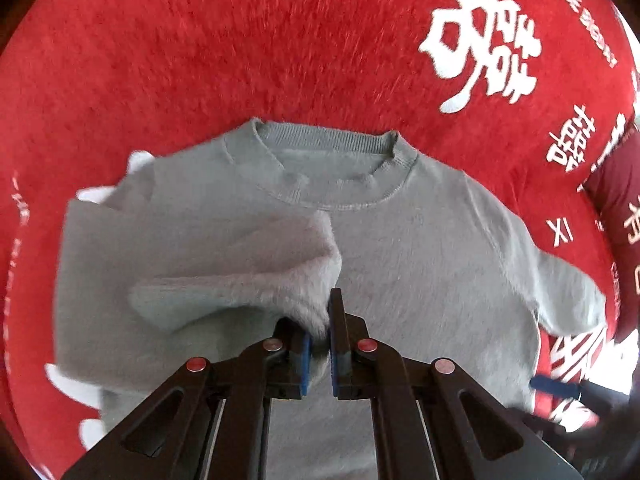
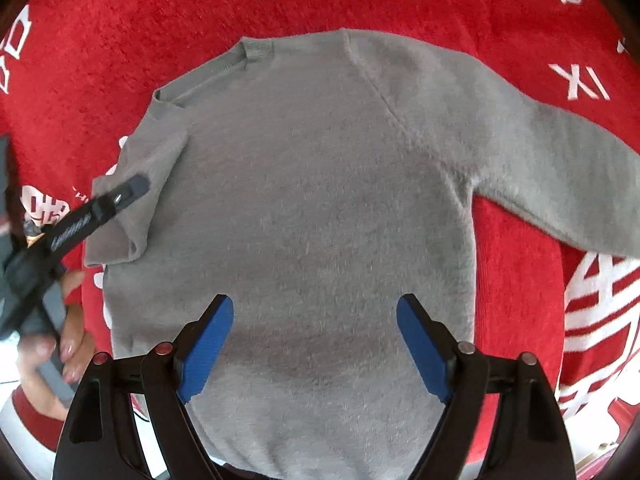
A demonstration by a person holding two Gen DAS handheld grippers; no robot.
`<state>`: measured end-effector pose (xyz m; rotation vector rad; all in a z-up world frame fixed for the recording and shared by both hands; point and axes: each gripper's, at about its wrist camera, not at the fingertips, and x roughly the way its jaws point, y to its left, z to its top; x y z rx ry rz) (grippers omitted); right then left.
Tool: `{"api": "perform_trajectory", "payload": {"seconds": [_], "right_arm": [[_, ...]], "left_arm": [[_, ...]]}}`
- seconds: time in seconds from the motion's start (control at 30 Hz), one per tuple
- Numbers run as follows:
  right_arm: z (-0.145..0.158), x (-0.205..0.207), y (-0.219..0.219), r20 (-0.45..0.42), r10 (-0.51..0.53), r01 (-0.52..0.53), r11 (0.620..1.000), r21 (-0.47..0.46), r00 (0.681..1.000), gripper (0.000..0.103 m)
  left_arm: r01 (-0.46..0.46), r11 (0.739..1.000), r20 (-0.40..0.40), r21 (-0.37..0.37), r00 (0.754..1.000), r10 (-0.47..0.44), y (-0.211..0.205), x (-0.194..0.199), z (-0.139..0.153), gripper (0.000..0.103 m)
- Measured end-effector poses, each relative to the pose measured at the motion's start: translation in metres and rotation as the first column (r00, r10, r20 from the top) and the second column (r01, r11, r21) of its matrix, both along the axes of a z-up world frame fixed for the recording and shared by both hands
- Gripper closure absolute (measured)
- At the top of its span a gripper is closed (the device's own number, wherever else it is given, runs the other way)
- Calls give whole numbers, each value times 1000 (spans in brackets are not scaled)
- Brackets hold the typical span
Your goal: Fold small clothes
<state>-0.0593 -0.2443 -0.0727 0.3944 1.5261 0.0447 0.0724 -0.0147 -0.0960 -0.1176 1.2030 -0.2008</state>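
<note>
In your left wrist view, your left tool (image 1: 320, 344) is clenched on the cuff of the grey sweater's (image 1: 420, 248) sleeve (image 1: 240, 272), which lies folded across the chest below the collar (image 1: 332, 152). The sweater lies flat on the red blanket (image 1: 200, 60), collar away from you, its long axis running from tool to collar. The hem is cut off beneath the tool.

In your right wrist view, your right tool (image 2: 316, 344) hangs released over the sweater's (image 2: 320, 200) lower body, gripping nothing. The unfolded sleeve (image 2: 560, 180) stretches away from the body toward the right edge, nearer this tool, so it is probably the next fold. Its cuff runs out of view. At the left your left tool (image 2: 124, 192) and hand (image 2: 72, 344) are blurred.
</note>
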Motion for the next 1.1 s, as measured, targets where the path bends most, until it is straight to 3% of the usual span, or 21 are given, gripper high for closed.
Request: {"api": "perform_trajectory", "payload": {"seconds": [0.03,0.07,0.1,0.13,0.27,0.4,0.57,0.63,0.67,0.7,0.73,0.77,0.8,0.87,0.9,1.0,1.1], "right_arm": [[3,4,4,12,13,-13,1000,-6,1000,17],[6,8,10,23,27,-26,1000,-10,999,16],[11,15,18,46,56,-55,998,-19,997,16],[14,19,30,62,80,-79,997,-26,995,16],[31,45,81,156,253,-244,967,-80,955,16],[34,56,152,208,490,-451,868,-209,847,16],[11,52,226,179,752,-616,631,-471,634,16],[-9,56,242,105,806,-638,533,-556,582,24],[-21,62,246,64,818,-652,501,-569,572,57],[-25,69,245,52,810,-669,516,-535,584,97],[-24,78,237,68,781,-666,572,-479,621,94],[-13,89,220,130,711,-613,672,-416,691,94],[-3,96,203,175,650,-558,737,-382,739,94],[20,108,154,294,470,-392,874,-289,832,94],[27,110,127,331,372,-308,923,-231,867,94],[13,110,60,297,136,-107,988,-112,945,94],[-30,100,-1,161,-96,95,995,18,982,88]], "left_arm": [[2,1000,8,7,1000,-2,6,-4,6,65],[-12,1000,22,22,1000,11,17,-10,15,19],[-31,999,37,38,999,29,25,-10,23,4],[-56,997,78,55,996,52,38,-16,34,0],[-101,988,73,116,993,93,81,-17,41,0],[-204,967,3,156,979,206,136,-15,23,0],[-304,935,-27,183,949,314,179,-17,2,0],[-311,931,-38,190,945,324,185,-17,-7,0],[-307,931,-41,197,946,321,187,-16,-10,0],[-304,930,-40,205,947,318,184,-16,-11,0],[-302,931,-37,207,948,316,183,-14,-12,0],[-303,931,-30,202,949,315,183,-12,-12,0],[-305,931,-24,199,948,316,183,-11,-12,0],[-308,931,-24,198,948,319,180,-6,-14,0],[-305,931,-28,201,948,317,178,-4,-16,0],[-293,928,-45,229,949,311,172,1,-28,0],[-293,925,-73,242,945,319,170,4,-38,0]]}}
